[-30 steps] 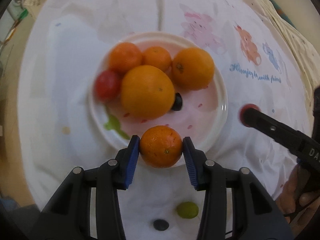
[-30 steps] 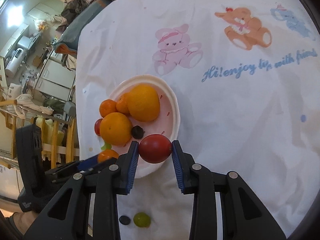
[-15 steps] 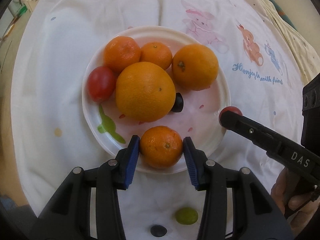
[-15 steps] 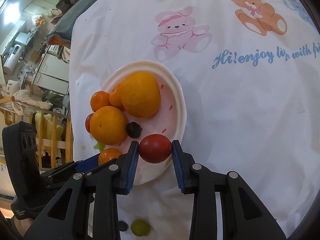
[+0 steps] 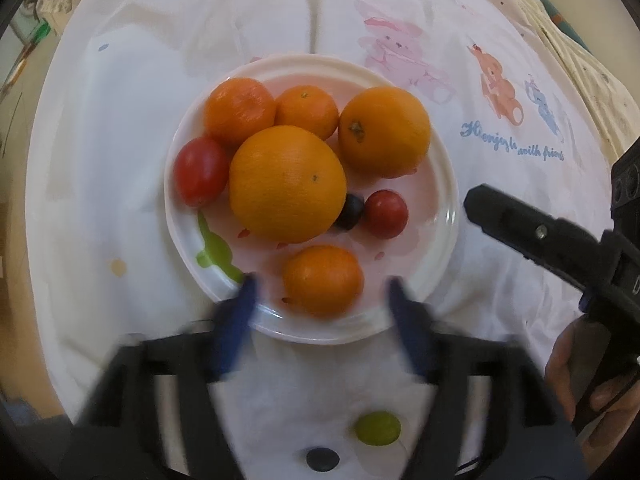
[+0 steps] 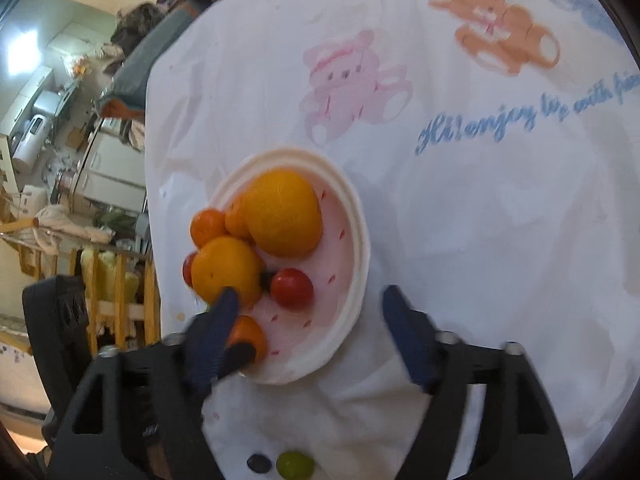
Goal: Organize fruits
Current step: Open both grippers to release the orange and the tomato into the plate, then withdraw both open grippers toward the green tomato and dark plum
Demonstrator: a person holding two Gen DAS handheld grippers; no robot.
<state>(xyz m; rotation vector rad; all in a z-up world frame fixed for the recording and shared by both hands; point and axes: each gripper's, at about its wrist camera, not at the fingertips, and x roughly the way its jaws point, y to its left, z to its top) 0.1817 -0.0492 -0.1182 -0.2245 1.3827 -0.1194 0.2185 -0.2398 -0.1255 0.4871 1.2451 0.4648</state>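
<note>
A white plate (image 5: 448, 184) holds two large oranges, two mandarins, a tomato and a dark grape (image 5: 350, 216). A small mandarin (image 5: 323, 280) lies on the plate's near side between the jaws of my left gripper (image 5: 322, 284), which are opening and blurred, clear of the fruit. A red tomato (image 6: 292, 288) rests on the plate (image 6: 360, 240) next to the dark grape. My right gripper (image 6: 311, 298) hangs over it, jaws opening, pads off it. One finger of the right gripper (image 5: 520, 228) shows beside the plate's right rim.
A green grape (image 5: 377, 428) and a dark grape (image 5: 322, 459) lie on the white bear-print cloth near the gripper bodies. A person's hand (image 5: 580, 380) is at the right. In the right wrist view the table edge (image 6: 150, 200) drops off left of the plate.
Both grippers have spread their jaws. The left let go of the small mandarin, the right of the red tomato. Both fruits now lie on the plate, the tomato beside the dark grape.
</note>
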